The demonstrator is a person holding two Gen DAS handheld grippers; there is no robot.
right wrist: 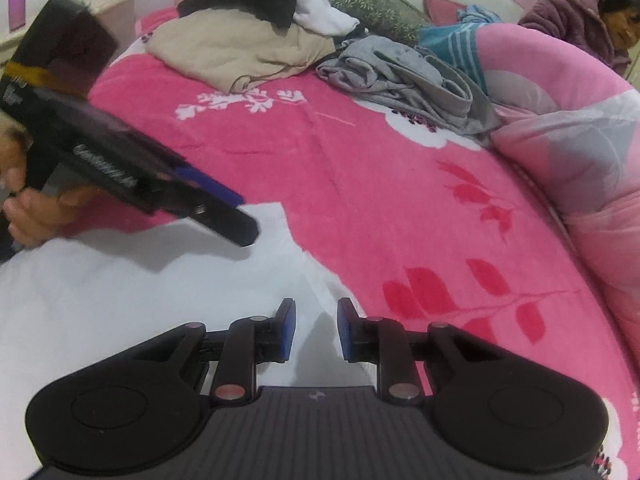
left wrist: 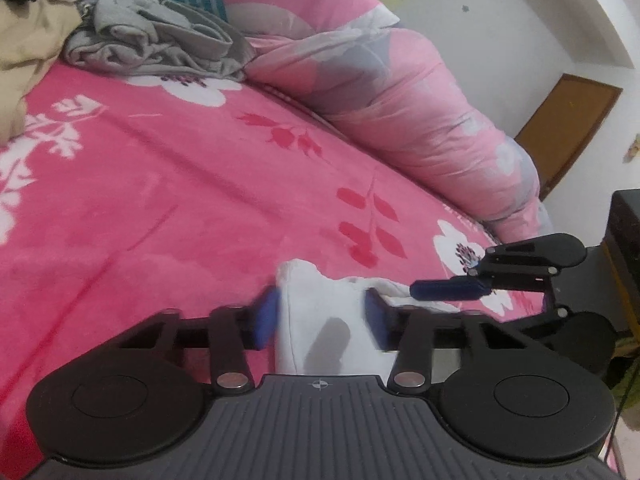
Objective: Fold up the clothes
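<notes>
In the left wrist view, a beige garment [left wrist: 24,48] is seen at the upper left of the frame, with a crumpled grey garment [left wrist: 160,44] just to its right. The pink floral blanket [left wrist: 160,184] fills the centre. The left gripper [left wrist: 320,318] is located at the lower centre; its blue pads [left wrist: 266,318] stand partly apart with a raised fold of the white garment [left wrist: 316,320] between them. The pads are blurred, and firm pressure on the cloth cannot be confirmed. The right gripper [left wrist: 448,291] is seen side-on at the lower right, over the edge of the same cloth. A rolled pink quilt [left wrist: 400,92] runs along the upper right.

In the right wrist view, a hand [right wrist: 36,210] at the left edge holds the left gripper [right wrist: 236,220], whose tips rest at the far edge of the white garment [right wrist: 120,288]. That garment is spread over the lower left of the frame. The right gripper [right wrist: 316,330] sits at the lower centre, narrowly open, with a white fold between its fingers [right wrist: 288,330]; contact with the pads cannot be told. The piled garments lie at the upper centre. A person [right wrist: 592,20] is visible at the upper right.
</notes>
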